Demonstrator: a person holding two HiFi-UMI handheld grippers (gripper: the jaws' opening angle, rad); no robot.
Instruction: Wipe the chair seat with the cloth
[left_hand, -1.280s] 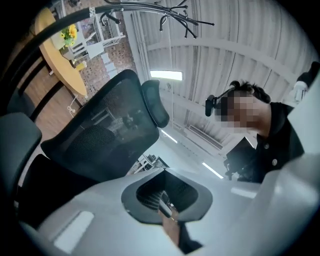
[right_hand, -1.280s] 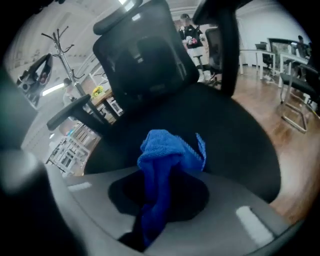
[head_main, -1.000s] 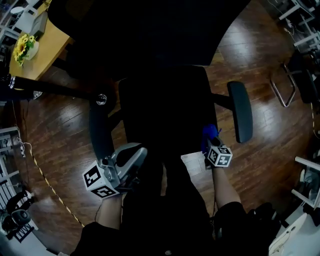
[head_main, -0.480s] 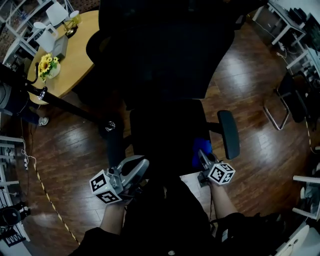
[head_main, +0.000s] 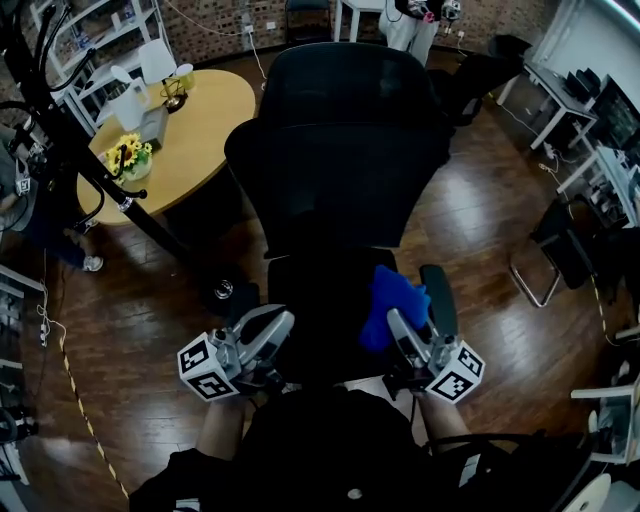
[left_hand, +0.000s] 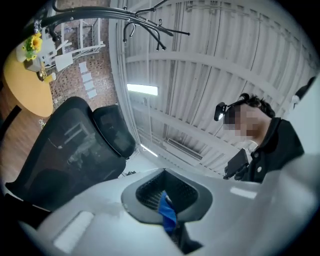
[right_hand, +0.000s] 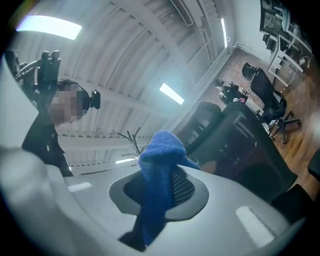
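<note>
The black office chair fills the middle of the head view, its seat (head_main: 320, 290) just ahead of me and its tall backrest (head_main: 340, 130) beyond. My right gripper (head_main: 395, 322) is over the seat's right front, next to the right armrest (head_main: 438, 295), shut on a blue cloth (head_main: 390, 300) that bunches up above its fingers. In the right gripper view the cloth (right_hand: 161, 155) stands between the shut jaws of that gripper (right_hand: 160, 187). My left gripper (head_main: 275, 325) hovers at the seat's left front, shut. In its own view that gripper (left_hand: 167, 197) shows a thin blue strip at the seam.
A round wooden table (head_main: 195, 125) with yellow flowers (head_main: 125, 152) stands at the back left, with a dark slanted pole (head_main: 90, 165) in front of it. Another chair (head_main: 560, 245) and desks (head_main: 600, 140) stand at the right. Wooden floor (head_main: 150, 300) surrounds the chair.
The head view has tilted up and brightened, bringing the backrest into sight. The right gripper with the cloth has shifted slightly left over the seat. The left gripper stays at the seat's left front.
</note>
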